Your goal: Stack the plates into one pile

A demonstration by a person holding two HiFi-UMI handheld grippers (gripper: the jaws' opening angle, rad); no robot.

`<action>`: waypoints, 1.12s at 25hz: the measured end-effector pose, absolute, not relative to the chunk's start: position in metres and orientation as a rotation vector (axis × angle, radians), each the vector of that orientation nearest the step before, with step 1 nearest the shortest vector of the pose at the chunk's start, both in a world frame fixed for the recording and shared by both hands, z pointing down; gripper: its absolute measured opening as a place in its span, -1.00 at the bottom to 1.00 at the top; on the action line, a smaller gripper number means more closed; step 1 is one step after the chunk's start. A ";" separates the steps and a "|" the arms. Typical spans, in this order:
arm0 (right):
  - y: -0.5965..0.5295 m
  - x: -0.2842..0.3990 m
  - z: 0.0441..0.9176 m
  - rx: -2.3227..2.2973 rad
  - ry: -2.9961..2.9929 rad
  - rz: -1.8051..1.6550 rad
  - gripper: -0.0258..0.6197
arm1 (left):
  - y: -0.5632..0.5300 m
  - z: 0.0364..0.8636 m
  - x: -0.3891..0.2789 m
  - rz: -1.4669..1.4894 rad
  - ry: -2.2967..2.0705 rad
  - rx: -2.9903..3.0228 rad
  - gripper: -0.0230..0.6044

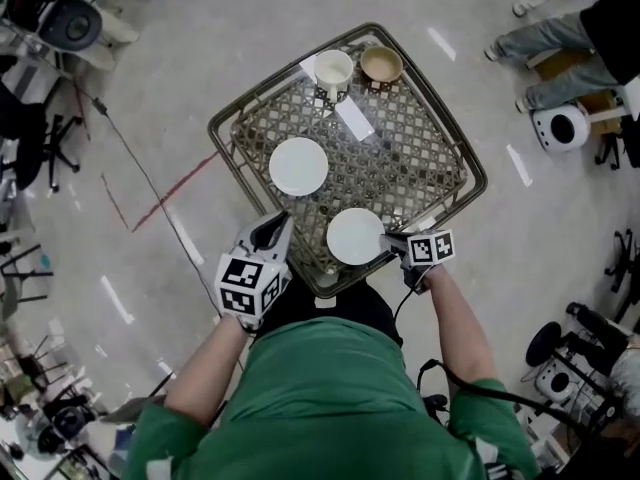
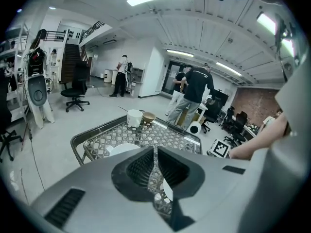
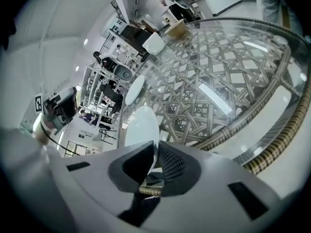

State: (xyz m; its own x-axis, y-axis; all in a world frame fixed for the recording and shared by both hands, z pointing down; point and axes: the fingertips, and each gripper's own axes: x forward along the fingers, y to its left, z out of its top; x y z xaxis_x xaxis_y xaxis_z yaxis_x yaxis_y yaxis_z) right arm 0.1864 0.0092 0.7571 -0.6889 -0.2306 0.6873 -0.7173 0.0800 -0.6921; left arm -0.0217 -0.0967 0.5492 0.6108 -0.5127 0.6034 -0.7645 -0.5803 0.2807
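Note:
Two white plates lie on the glass-topped wicker table (image 1: 470,183). The far plate (image 1: 298,166) rests flat left of the table's middle. The near plate (image 1: 355,236) sits by the front corner. My right gripper (image 1: 388,244) reaches in from the right and is shut on this plate's right rim. In the right gripper view the near plate (image 3: 141,127) runs into the pinched jaws of the right gripper (image 3: 154,159), with the far plate (image 3: 135,89) beyond. My left gripper (image 1: 283,220) hovers at the table's front left edge, jaws together, nothing held; the left gripper (image 2: 155,171) points across the table.
At the table's far corner stand a white cup (image 1: 333,71) and a tan bowl (image 1: 381,65), with a white card (image 1: 353,118) lying in front of them. Seated people (image 1: 560,43) and a round white device (image 1: 560,126) are at the upper right; office chairs stand around.

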 end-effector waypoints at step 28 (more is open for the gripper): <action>-0.139 0.085 0.670 0.884 -2.319 1.718 -0.83 | -0.084 0.540 -0.147 0.515 -1.285 2.135 -0.82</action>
State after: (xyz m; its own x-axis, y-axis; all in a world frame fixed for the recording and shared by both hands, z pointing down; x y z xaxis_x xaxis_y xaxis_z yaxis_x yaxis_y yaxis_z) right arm 0.0845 -0.1394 0.6704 -0.8216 -0.3780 0.4267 -0.5183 0.1836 -0.8353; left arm -0.1469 -0.0845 0.5398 0.4591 -0.6604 0.5942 -0.8880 -0.3609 0.2850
